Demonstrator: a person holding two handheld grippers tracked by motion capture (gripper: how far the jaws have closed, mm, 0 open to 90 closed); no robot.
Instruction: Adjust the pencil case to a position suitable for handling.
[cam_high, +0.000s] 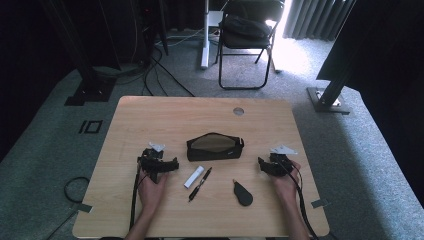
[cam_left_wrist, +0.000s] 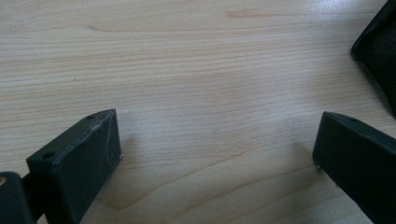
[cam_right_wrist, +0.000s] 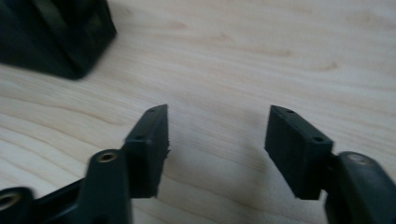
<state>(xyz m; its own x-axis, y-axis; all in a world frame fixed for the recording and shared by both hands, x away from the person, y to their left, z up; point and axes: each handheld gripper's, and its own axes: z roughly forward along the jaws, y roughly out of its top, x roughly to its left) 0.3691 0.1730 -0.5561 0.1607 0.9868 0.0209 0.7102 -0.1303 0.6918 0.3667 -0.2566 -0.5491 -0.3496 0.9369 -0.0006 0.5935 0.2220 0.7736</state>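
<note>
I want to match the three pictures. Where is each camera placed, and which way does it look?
High view: above the person's side, facing forward and down on the table; both forearms and claws show.
Left gripper view: on the left claw, facing bare wood; a pouch corner shows.
Right gripper view: on the right claw, likewise.
All share the pouch.

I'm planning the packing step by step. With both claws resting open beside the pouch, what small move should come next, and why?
Probably bring the left claw toward the white stick lying just beside it. Both claws stand open and hold nothing, the right claw included, and the pouch lies open-topped in the middle, with the pen and the dark case loose in front.
</note>
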